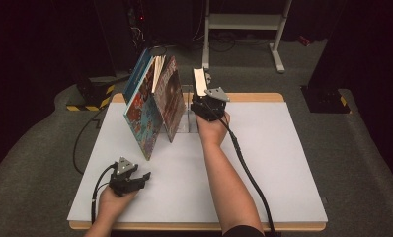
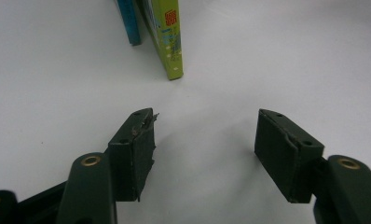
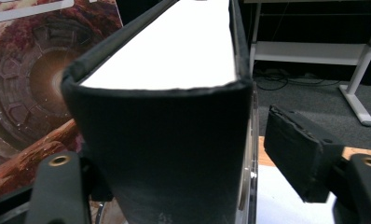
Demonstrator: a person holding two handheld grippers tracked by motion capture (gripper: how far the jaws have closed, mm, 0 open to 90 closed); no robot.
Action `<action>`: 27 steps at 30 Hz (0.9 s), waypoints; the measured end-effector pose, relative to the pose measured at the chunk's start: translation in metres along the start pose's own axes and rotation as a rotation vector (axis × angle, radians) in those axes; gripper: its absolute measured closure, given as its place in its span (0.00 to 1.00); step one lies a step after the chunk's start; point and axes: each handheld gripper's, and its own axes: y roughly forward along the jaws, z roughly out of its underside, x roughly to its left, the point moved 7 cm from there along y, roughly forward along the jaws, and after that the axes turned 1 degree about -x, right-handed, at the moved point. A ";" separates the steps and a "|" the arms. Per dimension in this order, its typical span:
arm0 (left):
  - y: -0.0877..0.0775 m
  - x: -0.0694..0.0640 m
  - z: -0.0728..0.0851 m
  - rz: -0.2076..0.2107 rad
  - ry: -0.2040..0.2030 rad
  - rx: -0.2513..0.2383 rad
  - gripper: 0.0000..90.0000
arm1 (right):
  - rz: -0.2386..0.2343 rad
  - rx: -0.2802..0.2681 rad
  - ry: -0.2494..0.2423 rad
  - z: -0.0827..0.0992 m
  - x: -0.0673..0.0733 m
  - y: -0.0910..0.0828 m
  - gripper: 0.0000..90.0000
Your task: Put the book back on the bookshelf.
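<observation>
My left tongs (image 1: 144, 176) rest low on the near left of the white desk (image 1: 283, 163), jaws held apart with nothing between them but bare desktop. Past them, two picture books, a blue one (image 1: 137, 74) and a red-brown one (image 1: 170, 96), lean together in a row on the far middle of the desk, their lower edges out toward me; the left gripper view catches a blue spine and a green spine (image 2: 167, 35) standing on the surface.

Farther on, my right tongs (image 1: 200, 94) stand at the black hardcover book (image 3: 174, 154), which is upright beside a clear bookend (image 1: 187, 111), just right of the leaning pair. From the right gripper view the book's spine sits between the jaws, white page block on top; the right pad (image 3: 300, 154) stands clear of the cover, and the left pad is hidden behind it, so I judge the grip loosened rather than holding.

To do this step well, I judge, I should let the book settle square against the bookend, then draw the tongs straight back toward me so neither pad drags the cover and tips it.

Room is tight on the left, where the red-brown cover leans close. To the right the desk lies open to its wooden edge (image 1: 263, 97). Beyond it, grey carpet and a white frame (image 1: 244, 22).
</observation>
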 end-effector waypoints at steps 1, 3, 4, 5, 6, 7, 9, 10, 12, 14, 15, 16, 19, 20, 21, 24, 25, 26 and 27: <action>0.000 0.000 0.000 0.000 0.001 0.001 0.42 | -0.002 0.001 0.001 0.000 0.000 0.000 0.27; 0.000 0.000 0.000 0.000 0.001 0.000 0.42 | 0.001 0.000 -0.005 -0.001 0.000 0.000 0.26; 0.000 0.000 0.000 0.000 0.000 0.000 0.42 | 0.001 -0.002 -0.005 -0.001 0.000 -0.001 0.25; 0.000 0.000 0.000 0.001 0.001 0.001 0.42 | 0.002 -0.004 -0.004 -0.001 0.000 -0.001 0.24; 0.000 0.000 0.000 0.001 0.000 0.000 0.42 | 0.001 -0.008 -0.008 -0.002 0.000 -0.001 0.23; 0.000 0.000 0.000 0.002 0.001 0.000 0.42 | 0.002 -0.011 -0.011 -0.002 0.000 -0.002 0.23; 0.000 0.000 0.000 0.002 0.001 0.000 0.42 | 0.001 -0.011 -0.014 -0.003 0.000 -0.002 0.21; 0.000 0.000 0.000 0.003 0.002 0.001 0.42 | -0.002 -0.010 -0.013 -0.003 0.001 -0.003 0.21; 0.000 -0.001 0.000 0.003 0.003 0.000 0.42 | -0.011 -0.009 -0.014 -0.003 0.001 -0.003 0.19; 0.000 -0.001 0.000 0.005 0.002 0.002 0.42 | -0.011 -0.008 -0.018 -0.003 0.001 -0.004 0.18; 0.001 -0.001 0.000 0.004 -0.002 0.000 0.42 | -0.015 -0.005 -0.018 -0.003 0.002 -0.004 0.17; 0.000 -0.001 0.001 0.005 0.003 0.006 0.42 | -0.021 0.000 -0.017 -0.003 0.002 -0.005 0.16; 0.000 -0.001 0.001 0.005 0.010 0.009 0.42 | -0.031 0.002 -0.020 -0.002 0.004 -0.007 0.15; 0.000 -0.001 0.001 0.004 0.008 0.008 0.42 | -0.038 0.000 -0.021 -0.002 0.004 -0.008 0.15; 0.000 -0.001 0.001 0.003 0.007 0.008 0.42 | -0.039 0.002 -0.023 -0.002 0.004 -0.009 0.15; 0.001 -0.002 0.002 0.004 0.009 0.010 0.42 | -0.045 0.002 -0.029 0.000 0.003 -0.013 0.15; 0.001 -0.002 0.002 0.004 0.008 0.011 0.42 | -0.047 0.005 -0.029 0.001 0.003 -0.014 0.14; 0.001 -0.002 0.002 0.005 0.010 0.013 0.42 | -0.055 0.009 -0.031 0.002 0.003 -0.016 0.14; 0.001 -0.002 0.002 0.005 0.011 0.014 0.42 | -0.059 0.012 -0.031 0.003 0.003 -0.017 0.13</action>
